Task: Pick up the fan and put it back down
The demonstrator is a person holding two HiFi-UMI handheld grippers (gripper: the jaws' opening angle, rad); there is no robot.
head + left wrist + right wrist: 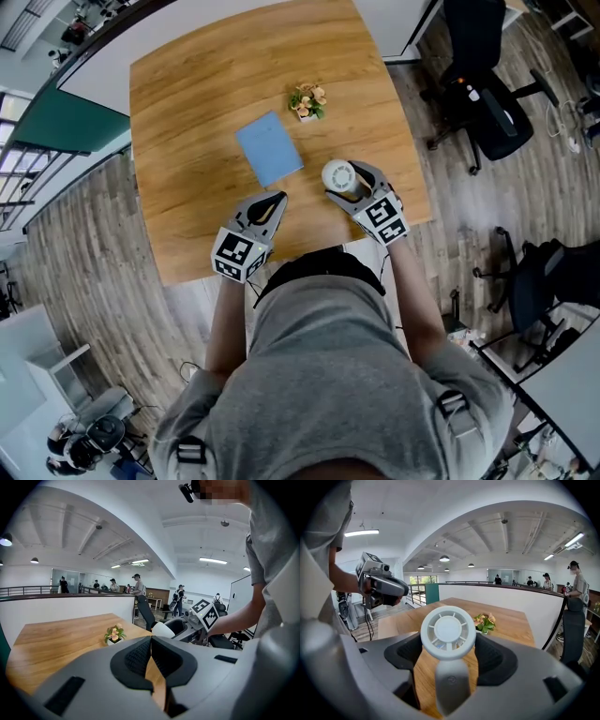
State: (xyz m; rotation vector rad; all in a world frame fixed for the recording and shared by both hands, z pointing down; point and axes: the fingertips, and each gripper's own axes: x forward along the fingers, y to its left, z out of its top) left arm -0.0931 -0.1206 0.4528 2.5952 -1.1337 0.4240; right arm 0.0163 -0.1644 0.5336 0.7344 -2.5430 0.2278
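Two hand-held grippers low over the near edge of the wooden surface [187, 122], apart from each other.

Left hand-held gripper [273, 201] near the middle of that edge: jaws closed, tips touching, a thin wedge of wood grain visible behind them, nothing held. Aimed toward the far right, with the small flower pot [307, 101] beyond it.

Right hand-held gripper [345, 186] at the near right of the surface: jaws clamped on the white fan [338, 176], black pads close against it on both sides. Fan upright, round grille facing back along the jaws, handle running down between them. Whether its foot touches the wood: cannot tell.

Blue notebook [269, 148] flat on the surface, just beyond the left hand-held gripper and left of the fan, apart from both. Flower pot farther off, past the notebook's far right corner.

Black office chair [480, 80] on the floor to the far right, off the surface. Several people standing far off by a railing, seen in both gripper views.
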